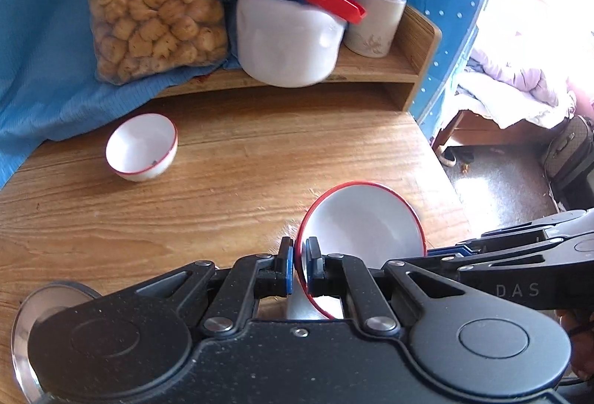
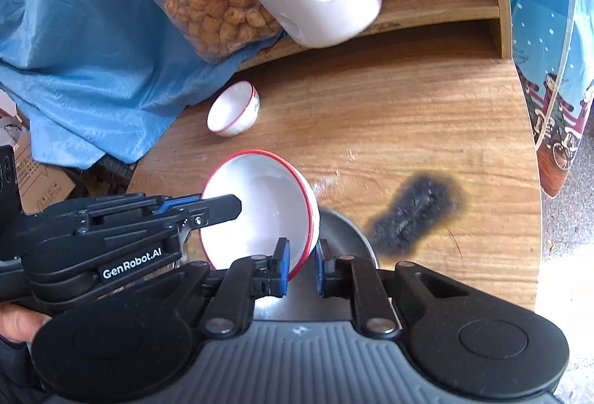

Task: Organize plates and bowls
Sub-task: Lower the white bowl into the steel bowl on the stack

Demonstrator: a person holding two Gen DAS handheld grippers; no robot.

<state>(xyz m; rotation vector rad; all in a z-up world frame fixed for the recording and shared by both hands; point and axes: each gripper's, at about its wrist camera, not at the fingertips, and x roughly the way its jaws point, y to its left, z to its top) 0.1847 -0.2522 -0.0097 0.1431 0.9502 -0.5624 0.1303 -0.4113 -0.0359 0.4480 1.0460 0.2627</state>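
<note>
Both grippers hold a large white bowl with a red rim [image 1: 365,224] [image 2: 260,207], tilted above the wooden table [image 1: 230,188]. My left gripper [image 1: 299,266] is shut on the bowl's near-left rim; in the right wrist view it [image 2: 219,209] reaches in from the left. My right gripper [image 2: 301,266] is shut on the opposite rim and enters the left wrist view from the right [image 1: 432,251]. A smaller white bowl with a red rim [image 1: 143,147] [image 2: 234,110] stands further back by the blue cloth. A steel plate [image 2: 343,229] [image 1: 35,307] lies under the held bowl.
A low wooden shelf [image 1: 375,64] at the back carries a bag of biscuits [image 1: 156,6], a white jar with a blue lid [image 1: 293,29] and a white flask [image 1: 375,18]. Blue cloth [image 2: 74,44] hangs on the left. A burn mark [image 2: 415,214] and the table's edge lie to the right.
</note>
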